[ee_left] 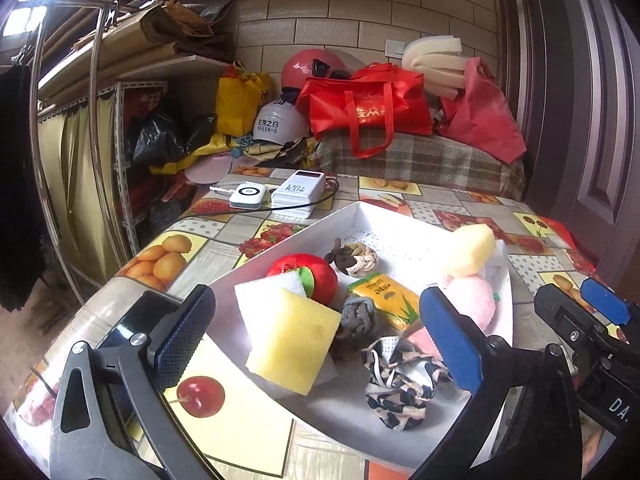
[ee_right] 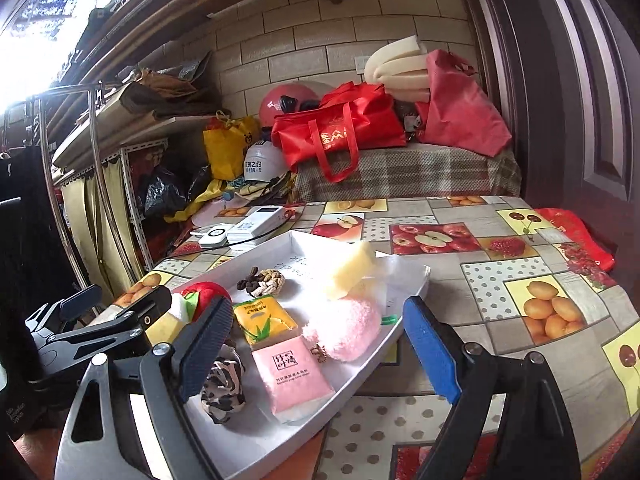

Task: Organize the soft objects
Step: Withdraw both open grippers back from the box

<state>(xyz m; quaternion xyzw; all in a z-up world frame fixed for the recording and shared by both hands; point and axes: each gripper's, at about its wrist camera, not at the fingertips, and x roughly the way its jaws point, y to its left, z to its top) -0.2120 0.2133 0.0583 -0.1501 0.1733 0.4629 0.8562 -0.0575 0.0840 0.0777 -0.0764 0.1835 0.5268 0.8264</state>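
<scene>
Sponge (ee_left: 294,342), yellow on white, propped on edge at the near left of the white tray (ee_left: 404,216), leaning by the red plush apple (ee_left: 316,276). Light, springy, sure to squash under any squeeze; best pinched across the broad faces near the middle, gently. Left gripper (ee_left: 316,336) spread wide, nothing between the pads, sponge lying just ahead of the gap. Right gripper (ee_right: 320,352) also parted and empty, poised over the pink tissue pack (ee_right: 294,376) and the pink fluffy pad (ee_right: 348,328).

Elsewhere in the tray: two knotted rope balls, grey (ee_left: 356,316) and tan (ee_left: 356,260), firm enough to grab anywhere; yellow tissue pack (ee_right: 264,318), slick wrapper, likely to slide unless taken across the short sides; leopard-print scrunchie (ee_right: 224,392), limp, easiest hooked through a fold; pale foam block (ee_right: 352,270) resting at the far right, feather-light, apt to tip. Tray itself thin card, probably prone to shifting on the glossy fruit-print tablecloth (ee_right: 520,280) if nudged.
</scene>
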